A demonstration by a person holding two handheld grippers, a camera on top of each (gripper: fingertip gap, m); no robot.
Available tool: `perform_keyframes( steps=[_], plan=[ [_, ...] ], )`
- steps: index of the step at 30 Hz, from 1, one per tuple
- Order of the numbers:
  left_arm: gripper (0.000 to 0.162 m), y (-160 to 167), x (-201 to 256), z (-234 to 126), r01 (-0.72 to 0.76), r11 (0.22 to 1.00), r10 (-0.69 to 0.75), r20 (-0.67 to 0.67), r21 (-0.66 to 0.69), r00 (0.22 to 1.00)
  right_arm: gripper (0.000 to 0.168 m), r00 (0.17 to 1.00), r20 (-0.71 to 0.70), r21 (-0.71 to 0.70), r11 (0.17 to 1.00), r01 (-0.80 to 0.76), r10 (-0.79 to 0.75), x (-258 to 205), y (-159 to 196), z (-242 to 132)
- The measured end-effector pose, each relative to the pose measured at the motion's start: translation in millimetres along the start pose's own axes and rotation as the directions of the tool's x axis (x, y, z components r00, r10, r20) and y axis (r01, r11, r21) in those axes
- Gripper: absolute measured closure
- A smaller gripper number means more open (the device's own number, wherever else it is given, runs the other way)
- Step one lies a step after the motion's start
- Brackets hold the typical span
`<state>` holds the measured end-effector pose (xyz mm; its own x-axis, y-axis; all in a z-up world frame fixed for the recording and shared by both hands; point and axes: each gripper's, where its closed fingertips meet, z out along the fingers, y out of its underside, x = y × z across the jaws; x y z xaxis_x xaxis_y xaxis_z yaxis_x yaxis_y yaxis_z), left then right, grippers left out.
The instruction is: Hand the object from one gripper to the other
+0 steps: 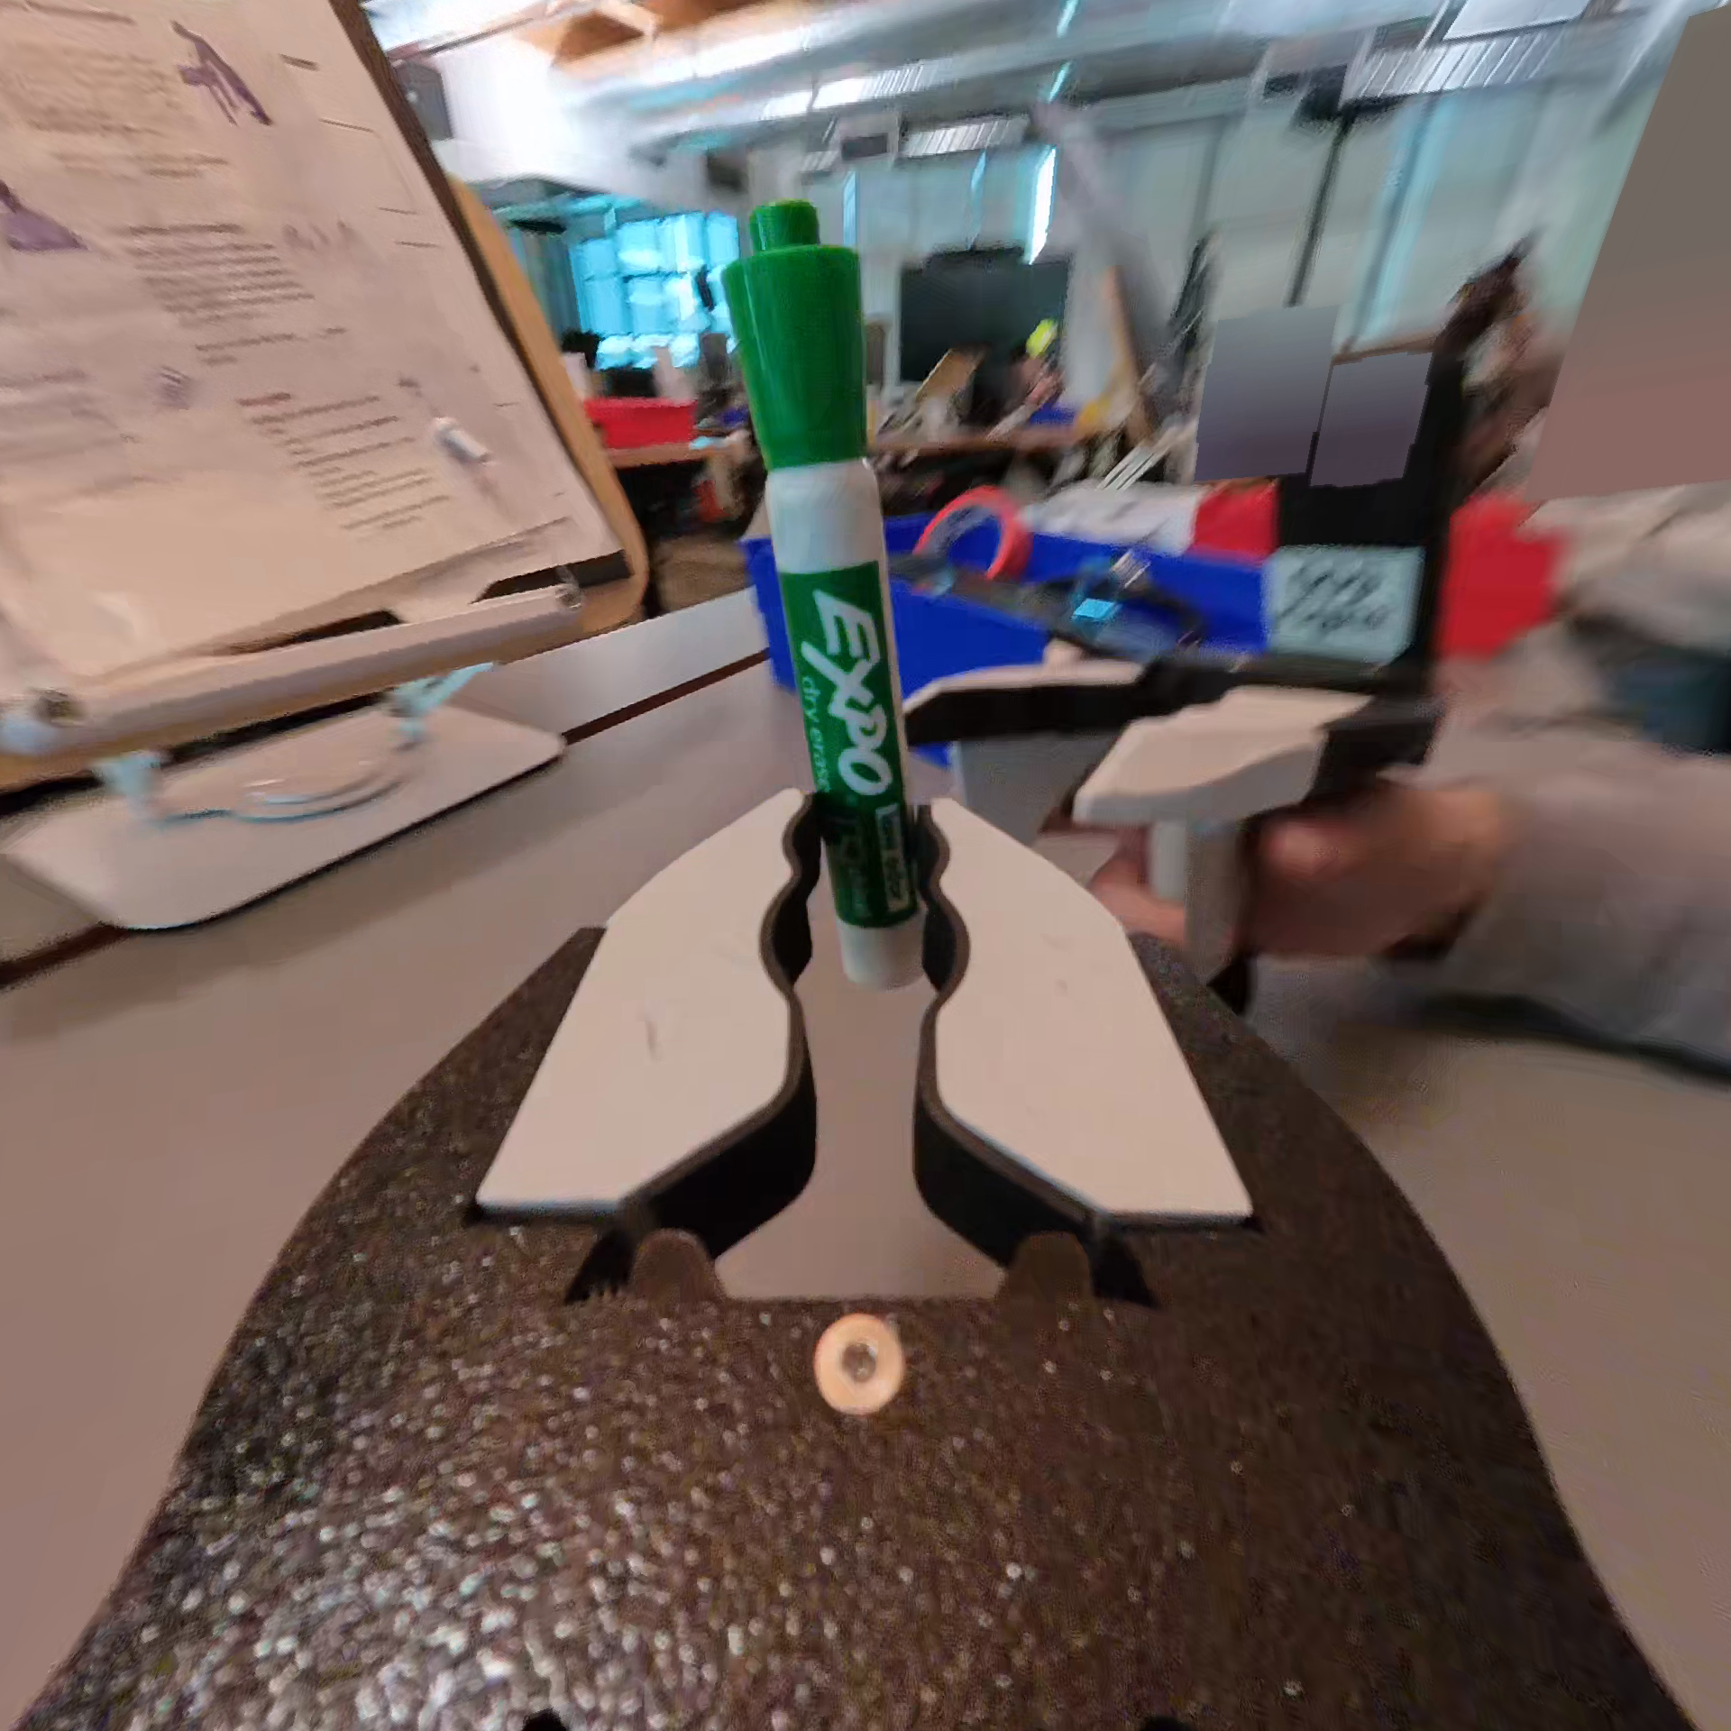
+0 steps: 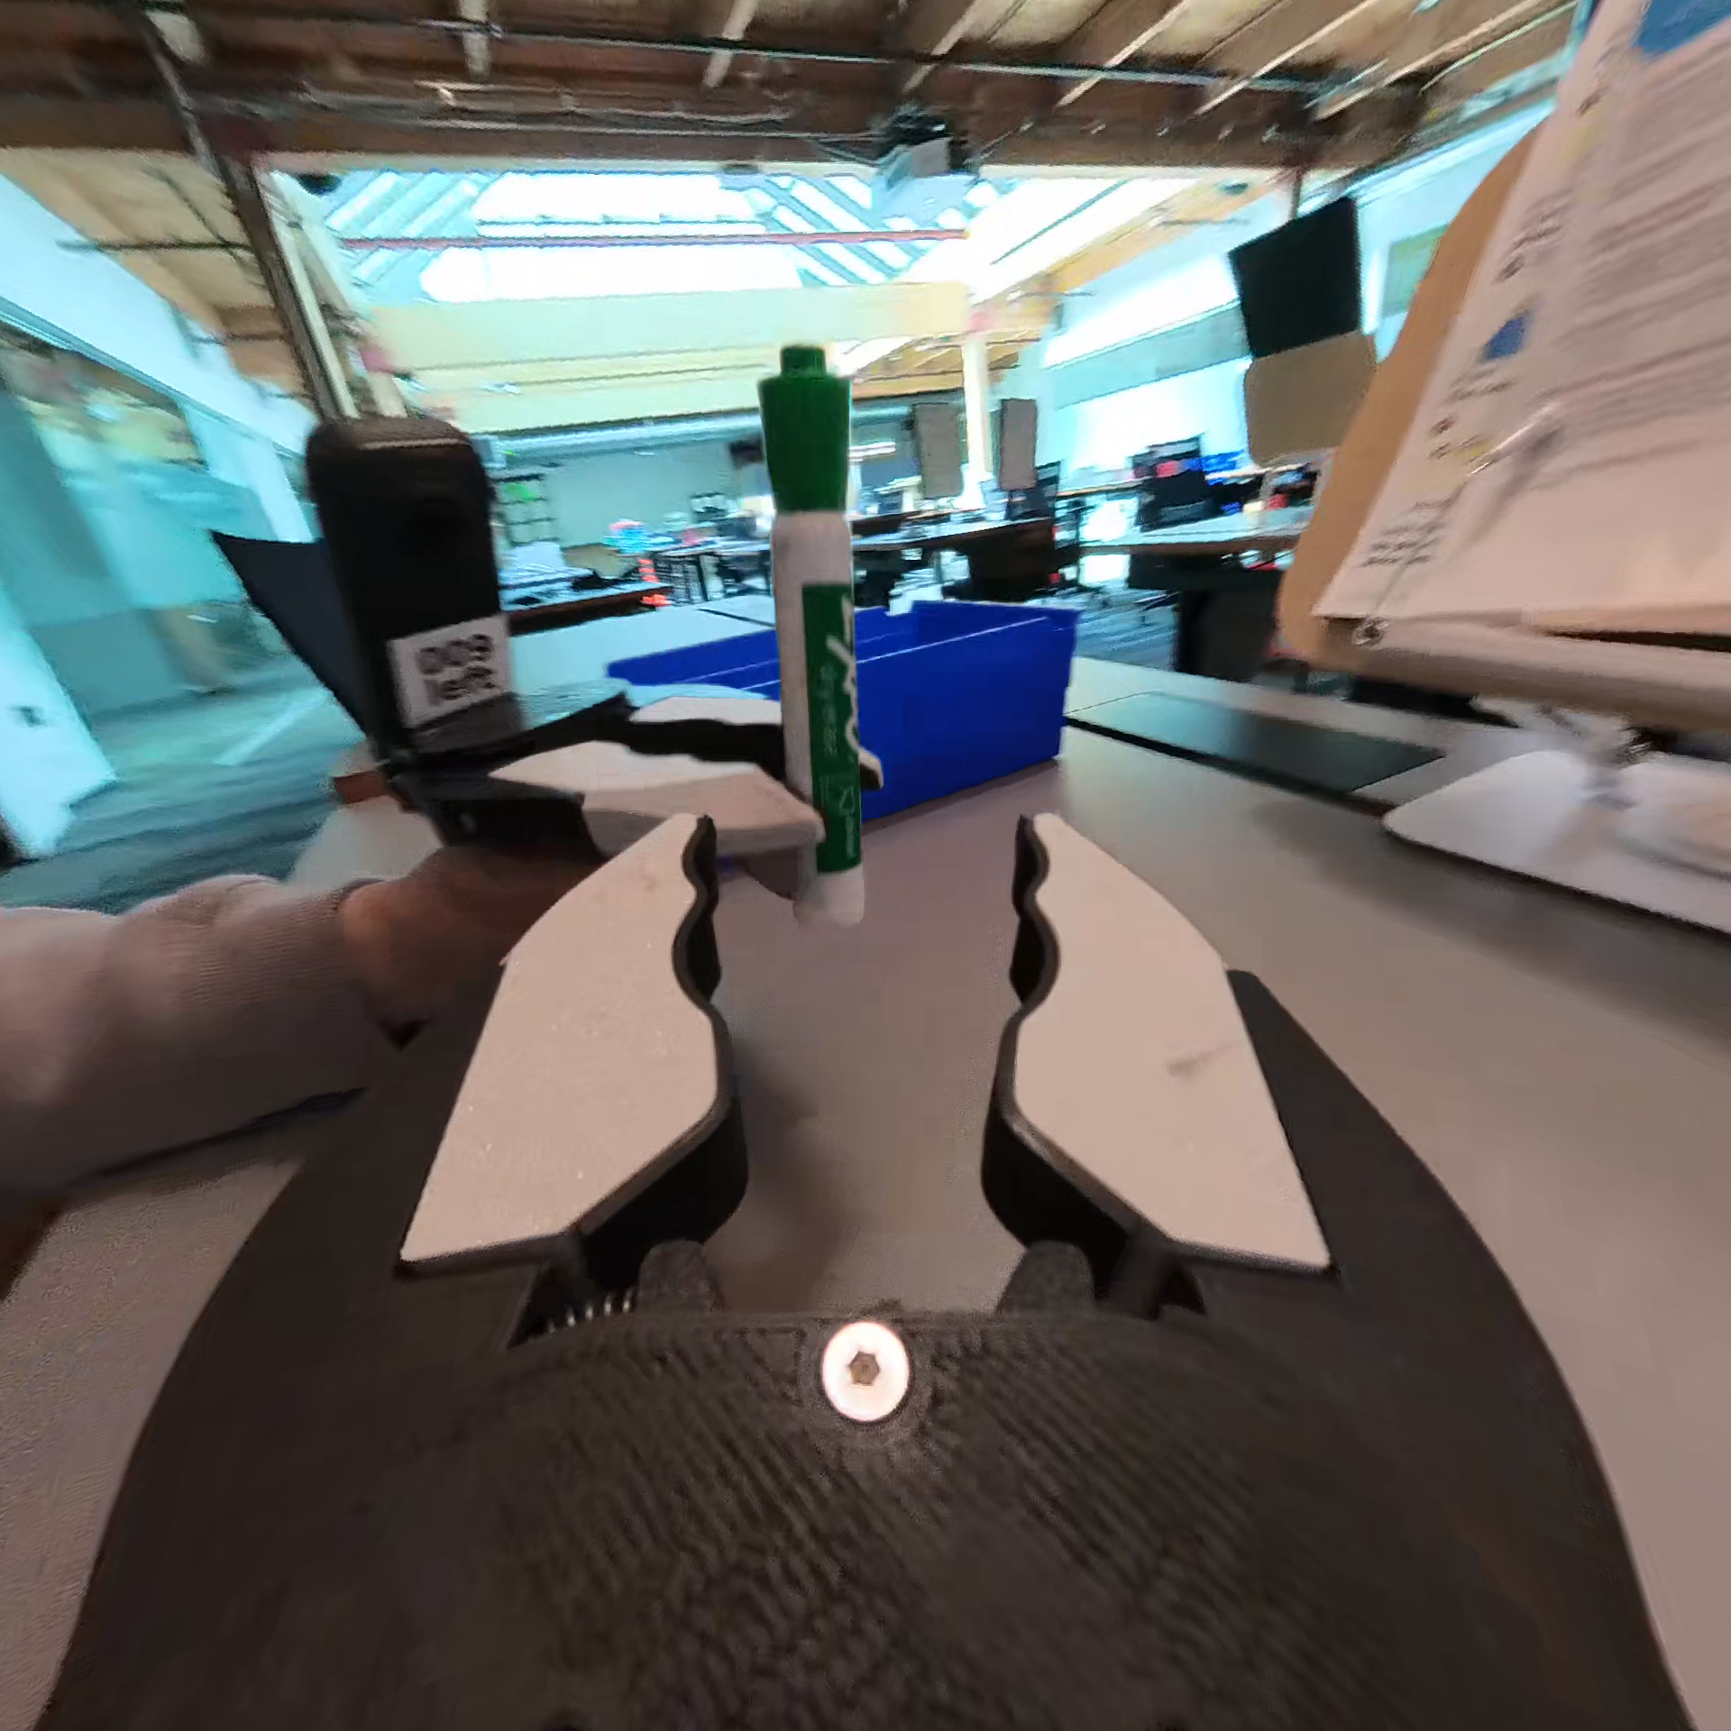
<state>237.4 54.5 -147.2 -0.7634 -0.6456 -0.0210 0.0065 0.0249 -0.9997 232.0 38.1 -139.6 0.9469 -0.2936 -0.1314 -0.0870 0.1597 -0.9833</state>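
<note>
A green-capped dry-erase marker (image 1: 829, 599) stands upright, cap up. My left gripper (image 1: 866, 824) is shut on its lower barrel near the fingertips. In the right wrist view the same marker (image 2: 820, 637) shows just ahead of my right gripper (image 2: 866, 829), held by the left gripper (image 2: 740, 787) that reaches in from the left. My right gripper is open and empty, its fingertips just short of the marker's bottom end. It also shows in the left wrist view (image 1: 1021, 749) at the right, pointing at the marker, with a hand behind it.
A tilted document stand with papers (image 1: 262, 356) sits at the left on the grey table (image 1: 281, 1077); it also shows at the right of the right wrist view (image 2: 1546, 421). A blue bin (image 2: 955, 684) stands behind the marker. A sleeved arm (image 2: 169, 1012) comes in from the left. The grippers are tip to tip, or close to it.
</note>
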Motion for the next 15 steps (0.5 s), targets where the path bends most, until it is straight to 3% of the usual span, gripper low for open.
perform_keyframes(
  steps=[4, 9, 12, 15],
  plan=[
    [0.143, 10, 9, 5, -0.249, 0.963, 0.256, 0.056, -0.104, 0.965, 0.114, 0.999, -0.041, 0.005, 1.0, 0.008, -0.008, -2, -3, 3],
    [0.143, 21, 25, 13, -0.422, 0.889, 0.432, 0.02, -0.177, 0.902, 0.143, 0.998, -0.001, 0.004, 0.998, 0.07, -0.07, -10, -3, 1],
    [0.143, 22, 24, 12, -0.445, 0.878, 0.456, 0.025, -0.179, 0.89, 0.15, 0.996, 0.024, -0.018, 0.996, 0.085, -0.085, -13, -2, 2],
    [0.142, 10, 33, 11, -0.395, 0.918, 0.395, -0.011, -0.048, 0.919, 0.15, 0.986, 0.115, 0.071, 0.989, -0.128, 0.119, -16, -17, -2]
  ],
)
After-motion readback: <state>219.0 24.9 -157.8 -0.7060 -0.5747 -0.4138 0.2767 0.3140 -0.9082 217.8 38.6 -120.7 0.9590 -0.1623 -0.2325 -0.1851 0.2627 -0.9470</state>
